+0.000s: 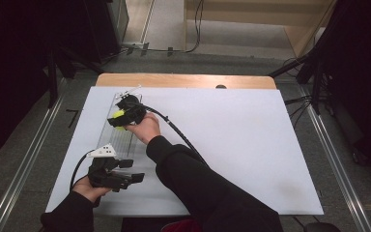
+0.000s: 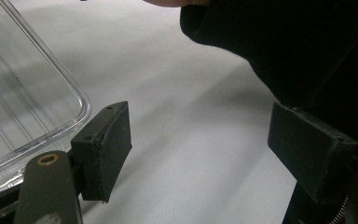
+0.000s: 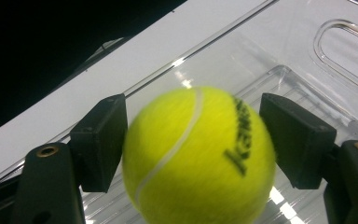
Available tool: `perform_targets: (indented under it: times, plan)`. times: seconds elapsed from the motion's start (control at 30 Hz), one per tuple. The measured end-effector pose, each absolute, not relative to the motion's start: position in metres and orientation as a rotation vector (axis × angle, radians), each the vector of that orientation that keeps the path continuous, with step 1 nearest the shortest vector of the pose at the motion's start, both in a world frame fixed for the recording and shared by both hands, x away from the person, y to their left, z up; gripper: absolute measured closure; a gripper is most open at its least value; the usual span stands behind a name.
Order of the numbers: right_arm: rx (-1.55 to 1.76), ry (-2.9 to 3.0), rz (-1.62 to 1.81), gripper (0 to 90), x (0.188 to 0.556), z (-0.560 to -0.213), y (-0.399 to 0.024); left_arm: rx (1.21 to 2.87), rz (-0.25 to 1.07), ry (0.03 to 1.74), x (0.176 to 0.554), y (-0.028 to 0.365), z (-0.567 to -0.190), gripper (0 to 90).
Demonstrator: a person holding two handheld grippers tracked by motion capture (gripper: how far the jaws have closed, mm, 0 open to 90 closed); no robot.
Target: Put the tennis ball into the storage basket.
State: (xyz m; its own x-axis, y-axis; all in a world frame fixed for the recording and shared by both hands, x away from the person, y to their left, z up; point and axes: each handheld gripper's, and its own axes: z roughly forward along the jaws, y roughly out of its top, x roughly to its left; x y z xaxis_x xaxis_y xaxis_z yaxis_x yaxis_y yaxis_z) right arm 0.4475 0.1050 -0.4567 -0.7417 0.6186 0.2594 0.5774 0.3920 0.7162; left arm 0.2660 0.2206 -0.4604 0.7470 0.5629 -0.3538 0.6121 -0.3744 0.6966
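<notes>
A yellow-green tennis ball (image 3: 198,158) sits between the black jaws of my right gripper (image 3: 193,116) and looks blurred. The jaws stand spread nearly as wide as the ball, over a clear plastic tray (image 3: 340,51). In the high view, the right gripper (image 1: 125,113) reaches across to the far end of the tray (image 1: 118,140) with the ball (image 1: 119,114) at its tips. My left gripper (image 1: 133,178) rests at the near left of the table, open and empty. In the left gripper view, the left gripper (image 2: 198,140) lies just beside the tray's rounded corner (image 2: 23,93).
A white sheet (image 1: 232,145) covers the wooden table. The right arm's black sleeve (image 1: 198,183) crosses the near middle, and its cable (image 1: 176,130) trails over the sheet. Dark stands and cables line both sides of the floor.
</notes>
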Motion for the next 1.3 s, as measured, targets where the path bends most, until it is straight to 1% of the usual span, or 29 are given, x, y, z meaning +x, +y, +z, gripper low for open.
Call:
perform_targets:
  times: [0.13,0.57,0.93,1.3]
  plan:
    - [1.121,2.558,1.356,21.7,0.450,-0.451,0.101,2.064,-0.072,0.883,0.266,0.221,-0.460,22.3]
    - [1.084,2.579,1.334,20.4,0.448,-0.440,0.094,2.066,-0.073,0.888,0.267,0.220,-0.461,22.3]
    - [1.056,2.581,1.333,20.4,0.443,-0.423,0.071,2.068,-0.073,0.887,0.267,0.220,-0.461,22.3]
    - [1.067,2.592,1.329,20.5,0.435,-0.421,0.051,2.069,-0.072,0.886,0.267,0.220,-0.461,22.2]
